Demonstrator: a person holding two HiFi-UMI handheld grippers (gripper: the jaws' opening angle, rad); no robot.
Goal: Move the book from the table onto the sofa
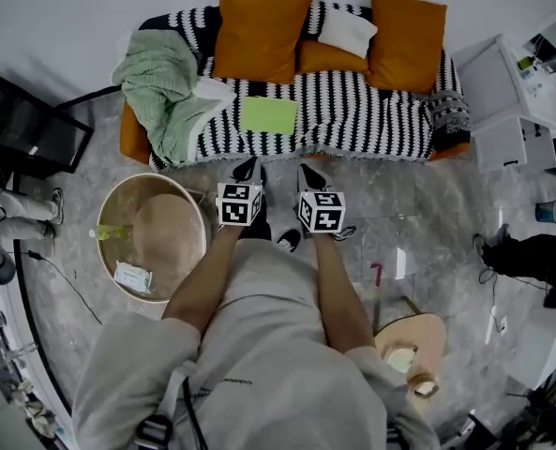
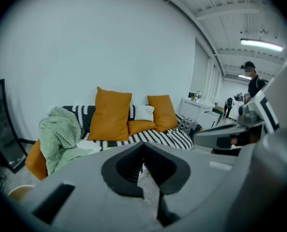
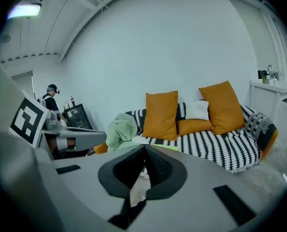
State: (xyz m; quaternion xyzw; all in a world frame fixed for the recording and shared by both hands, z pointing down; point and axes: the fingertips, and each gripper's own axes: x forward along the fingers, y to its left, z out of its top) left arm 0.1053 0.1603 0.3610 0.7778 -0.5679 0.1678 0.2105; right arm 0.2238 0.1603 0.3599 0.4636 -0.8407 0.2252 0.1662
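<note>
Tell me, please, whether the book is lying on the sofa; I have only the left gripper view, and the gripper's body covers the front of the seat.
Observer: Yes. In the head view the green book lies flat on the seat of the striped sofa, just right of the green blanket.
Operator: Thank you. Is the right gripper carrying anything?
Observer: No. The right gripper view shows the right gripper shut, with nothing between its jaws.
Operator: Is anything left on the round table?
Observer: A small white packet lies near the edge of the round table closest to the person.
</note>
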